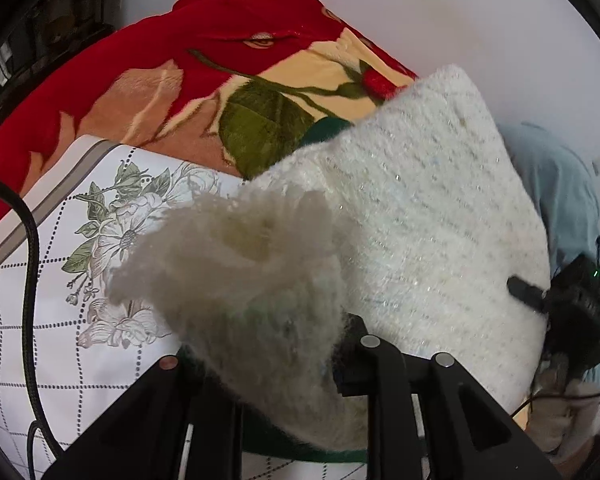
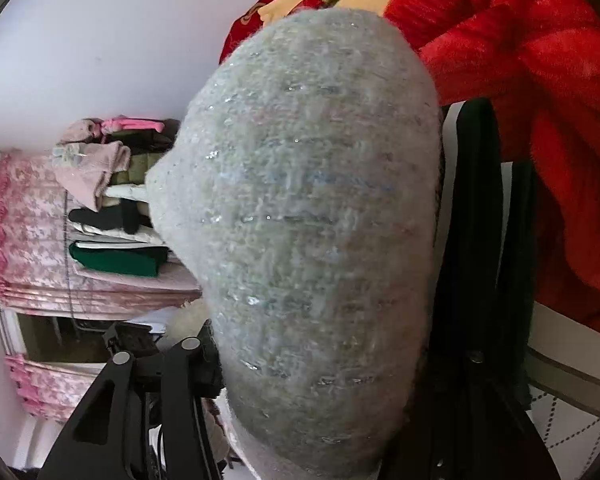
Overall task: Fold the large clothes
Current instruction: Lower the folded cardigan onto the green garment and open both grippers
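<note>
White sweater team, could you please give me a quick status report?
Left gripper shut on white sweater. Right gripper shut on it too. Sweater lifted over red blanket. Nothing blocking.

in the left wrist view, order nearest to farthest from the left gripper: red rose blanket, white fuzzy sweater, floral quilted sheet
1. white fuzzy sweater, bunched between the left gripper fingers
2. floral quilted sheet, just beyond, on the left
3. red rose blanket, farthest, along the top

Tongs' tips [image 2: 320,360] behind sweater [image 2: 312,220]
</note>
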Tool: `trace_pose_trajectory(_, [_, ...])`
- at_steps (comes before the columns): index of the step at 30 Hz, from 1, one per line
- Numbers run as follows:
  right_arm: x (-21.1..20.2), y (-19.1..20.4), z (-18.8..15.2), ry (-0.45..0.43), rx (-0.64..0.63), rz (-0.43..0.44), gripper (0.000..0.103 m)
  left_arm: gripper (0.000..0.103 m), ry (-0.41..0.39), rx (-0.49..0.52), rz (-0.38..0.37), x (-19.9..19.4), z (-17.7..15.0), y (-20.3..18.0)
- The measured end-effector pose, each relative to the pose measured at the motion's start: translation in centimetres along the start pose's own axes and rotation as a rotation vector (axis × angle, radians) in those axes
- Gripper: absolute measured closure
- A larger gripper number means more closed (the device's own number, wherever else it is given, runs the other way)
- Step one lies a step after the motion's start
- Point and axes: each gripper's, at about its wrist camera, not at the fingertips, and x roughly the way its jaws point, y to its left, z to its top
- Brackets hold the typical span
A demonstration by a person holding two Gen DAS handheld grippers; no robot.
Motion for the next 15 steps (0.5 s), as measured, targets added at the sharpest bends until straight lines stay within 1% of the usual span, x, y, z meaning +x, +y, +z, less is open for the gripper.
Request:
trace_pose_trajectory(2, [0.2,-0.2,-2.0,-0.007,-0.036,-0.074,0.036,0.083,0.002,0.018,0.023,-0.6,0.1,-0.8])
trace_pose_trajectory(3, [0.1,1.7,-2.4,-0.024,-0.076,-0.161,0.033,0.083,0.002,0.023,0.032,-0.8,0.2,-0.9])
trace_pose_trajectory(4, [-0.2,1.9,-2.7,-0.033,-0.103,-0.214,0.031,0.082,0.002,0.038,0.052,-1.1,0.4,-1.2])
trace_pose_trajectory(6, [-0.8,3.1,-3.3,-0.054,-0.153,-0.357,0.021,0.082,-0.009,0.081,0.095,-2.1,0.3,-1.9])
trace_pose_trajectory(7, [-1.4,4.4,-3.8,-0.085,-0.191,-0.461,0.018,0.082,-0.02,0.107,0.118,-2.9,0.2,-2.4])
trace_pose_trajectory(8, [-1.8,4.8,-4.2,-0.104,-0.212,-0.513,0.018,0.082,-0.033,0.135,0.148,-3.7,0.1,-2.9])
trace_pose_trajectory(9, [-2.4,5.7,-4.6,-0.137,-0.237,-0.594,0.017,0.079,-0.041,0.155,0.166,-4.2,0.0,-3.1])
trace_pose_trajectory(10, [-2.8,6.6,-5.4,-0.165,-0.261,-0.671,0.009,0.069,-0.055,0.177,0.188,-5.1,-0.1,-3.5])
trace_pose_trajectory(11, [-3.2,7.5,-6.2,-0.187,-0.284,-0.728,0.0,0.06,-0.073,0.198,0.211,-6.3,-0.3,-4.0])
trace_pose_trajectory(12, [-3.0,9.3,-7.3,-0.206,-0.296,-0.769,0.0,0.032,-0.081,0.213,0.227,-7.1,-0.4,-4.3])
trace_pose_trajectory(13, [-2.7,10.3,-8.8,-0.221,-0.305,-0.795,0.0,0.011,-0.092,0.226,0.238,-7.8,-0.5,-4.5])
trace_pose_trajectory(14, [-3.1,10.7,-10.0,-0.241,-0.318,-0.831,0.0,0.01,-0.12,0.249,0.245,-9.4,-0.7,-5.0])
trace_pose_trajectory(15, [-3.1,12.0,-11.4,-0.26,-0.325,-0.866,0.0,0.01,-0.135,0.263,0.25,-10.2,-0.6,-5.3])
